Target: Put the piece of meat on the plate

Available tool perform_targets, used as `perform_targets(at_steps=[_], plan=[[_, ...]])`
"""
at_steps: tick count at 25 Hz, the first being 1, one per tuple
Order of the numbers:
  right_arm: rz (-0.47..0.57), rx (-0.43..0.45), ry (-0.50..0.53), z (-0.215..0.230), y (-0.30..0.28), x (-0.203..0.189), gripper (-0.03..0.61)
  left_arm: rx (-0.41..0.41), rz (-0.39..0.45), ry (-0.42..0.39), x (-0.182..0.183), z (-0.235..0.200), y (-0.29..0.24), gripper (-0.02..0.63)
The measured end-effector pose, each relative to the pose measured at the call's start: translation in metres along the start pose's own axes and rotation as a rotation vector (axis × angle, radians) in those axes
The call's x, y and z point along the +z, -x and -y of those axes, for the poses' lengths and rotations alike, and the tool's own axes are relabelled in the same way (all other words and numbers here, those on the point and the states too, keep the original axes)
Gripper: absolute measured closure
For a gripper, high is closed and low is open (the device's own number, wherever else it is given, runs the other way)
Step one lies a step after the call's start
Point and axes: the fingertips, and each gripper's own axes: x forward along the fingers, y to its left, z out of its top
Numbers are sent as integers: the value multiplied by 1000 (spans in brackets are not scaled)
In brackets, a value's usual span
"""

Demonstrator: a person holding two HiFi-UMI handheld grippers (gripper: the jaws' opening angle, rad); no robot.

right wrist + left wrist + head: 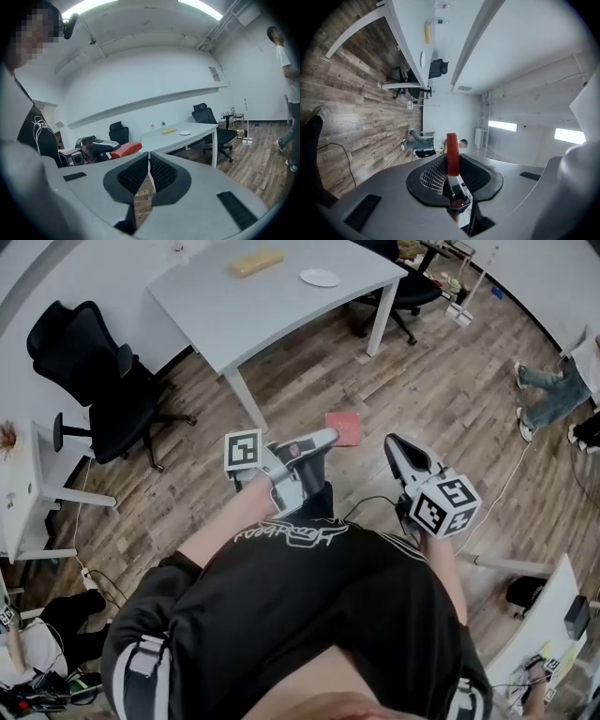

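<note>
1. Tongs status. The left gripper (323, 439), at the centre of the head view, is clenched on the flat, red, square-cut piece of meat (342, 427). The left gripper view shows the slab edge-on between the pads. The right gripper (396, 448), just right of centre, is clenched on nothing: its jaws meet with no object between them.

2. Location of the load. The meat is carried in the air over the wood-plank floor (441, 381), sticking out past the left jaw tips. It is well apart from the small round white plate (320, 277), which sits on the white rectangular table (281, 310) at the top centre of the frame.

3. Handling. The slab juts out flat from the jaws with no visible droop, so treat it as stiff and probably light. Its surface looks smooth, so expect it to slide if the grip slackens. The hold is on 1 edge only. Keep that edge hold, because it leaves the free end clear to go down on the plate first.

4. Surroundings.
- A tan oblong block (257, 262) lies on the table, left of the plate and apart from it.
- 1 black office chair (103, 381) stands at the left of the frame, and a 2nd black chair (408, 287) stands at the upper right, behind the table.
- A person (548, 395) is at the right edge.

5. Obstructions. The floor between you and the table appears open. Judge the near table corner and its white leg (246, 399) to be the only items close to your line of approach.
</note>
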Motion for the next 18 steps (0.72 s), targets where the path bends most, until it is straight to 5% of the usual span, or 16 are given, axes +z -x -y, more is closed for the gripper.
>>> perform_targets(at_steps=[9,18], plan=[[-41,-22,-40,54,-56,11,561,35,-20,51,67,-25,-42,532],[-60,-23,-73,122,-134,45,561,58,-18,43,171,-34,-96,532]])
